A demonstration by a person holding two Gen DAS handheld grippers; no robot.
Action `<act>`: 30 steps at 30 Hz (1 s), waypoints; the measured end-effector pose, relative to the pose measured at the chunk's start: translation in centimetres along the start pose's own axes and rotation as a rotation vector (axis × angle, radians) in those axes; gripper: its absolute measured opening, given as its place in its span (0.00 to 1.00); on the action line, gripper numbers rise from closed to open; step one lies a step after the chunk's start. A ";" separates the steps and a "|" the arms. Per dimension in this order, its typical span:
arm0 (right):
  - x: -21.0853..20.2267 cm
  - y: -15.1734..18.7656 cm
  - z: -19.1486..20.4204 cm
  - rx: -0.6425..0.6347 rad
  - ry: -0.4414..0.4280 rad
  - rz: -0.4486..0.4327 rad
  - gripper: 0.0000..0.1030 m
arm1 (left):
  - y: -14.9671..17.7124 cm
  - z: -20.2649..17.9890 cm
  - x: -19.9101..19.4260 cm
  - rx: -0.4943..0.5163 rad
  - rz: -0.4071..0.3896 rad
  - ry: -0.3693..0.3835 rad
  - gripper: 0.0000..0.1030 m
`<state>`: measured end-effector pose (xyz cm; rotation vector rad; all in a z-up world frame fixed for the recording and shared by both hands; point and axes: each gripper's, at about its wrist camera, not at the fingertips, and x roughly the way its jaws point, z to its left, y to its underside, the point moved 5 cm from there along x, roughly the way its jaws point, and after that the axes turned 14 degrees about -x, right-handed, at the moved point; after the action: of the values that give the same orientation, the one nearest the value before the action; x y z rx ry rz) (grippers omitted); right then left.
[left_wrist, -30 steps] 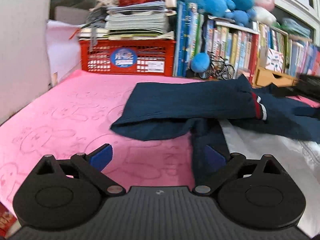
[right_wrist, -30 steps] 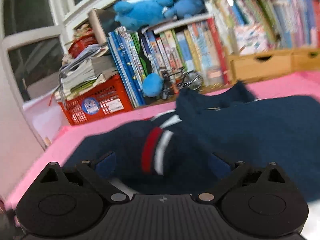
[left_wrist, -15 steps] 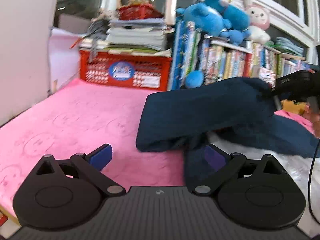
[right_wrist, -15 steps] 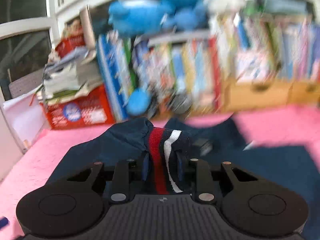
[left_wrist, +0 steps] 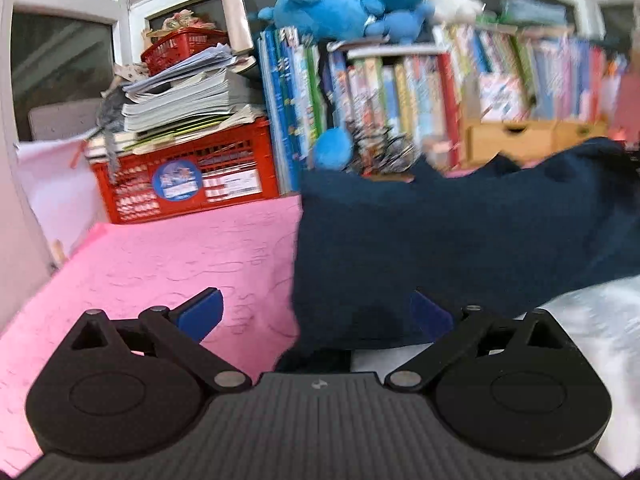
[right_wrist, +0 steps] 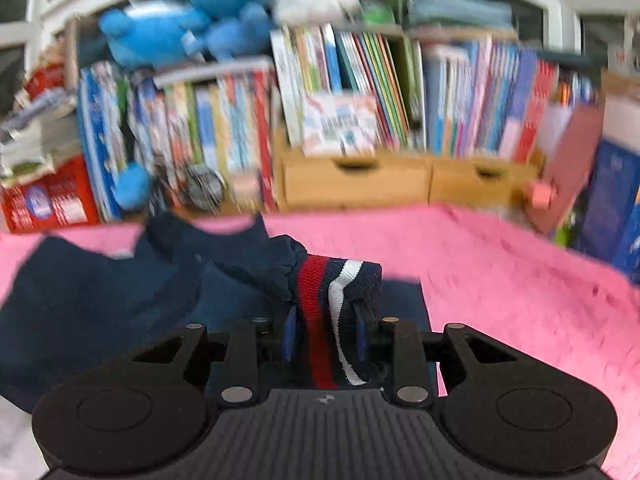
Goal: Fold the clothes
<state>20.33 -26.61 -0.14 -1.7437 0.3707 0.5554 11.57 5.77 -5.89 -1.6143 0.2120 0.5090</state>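
We have the ribbed cuff with red and white stripes point(right_wrist: 334, 312) of the navy blue knit garment point(left_wrist: 460, 248) clenched between the pads of our right tool point(right_wrist: 326, 338), low in the centre of the right wrist view; its jaws have just been closing and the cuff now sits pinched in the narrow gap. The sleeve is raised and drawn across the garment's body, which lies spread on the pink plush blanket point(right_wrist: 500, 280) covering the bench, filling the lower left of that frame. Our left tool point(left_wrist: 316, 312) stands released, its blue pads wide apart at the bottom of the left wrist view, with a navy edge lying between them but not gripped. We judge the fold barely begun: one sleeve is being carried inward, not yet laid flat, and the other side and the lengthwise folds remain. A white cloth point(left_wrist: 592, 320) shows beneath the garment at lower right.
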 end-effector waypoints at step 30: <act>3.9 3.8 2.6 -0.210 0.087 0.066 0.56 | -0.3 -1.6 5.0 0.050 0.105 -0.082 1.00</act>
<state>21.21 -24.83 -5.83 -1.9677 0.4451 0.5840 16.39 5.08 -7.83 -1.5358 0.2470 0.6451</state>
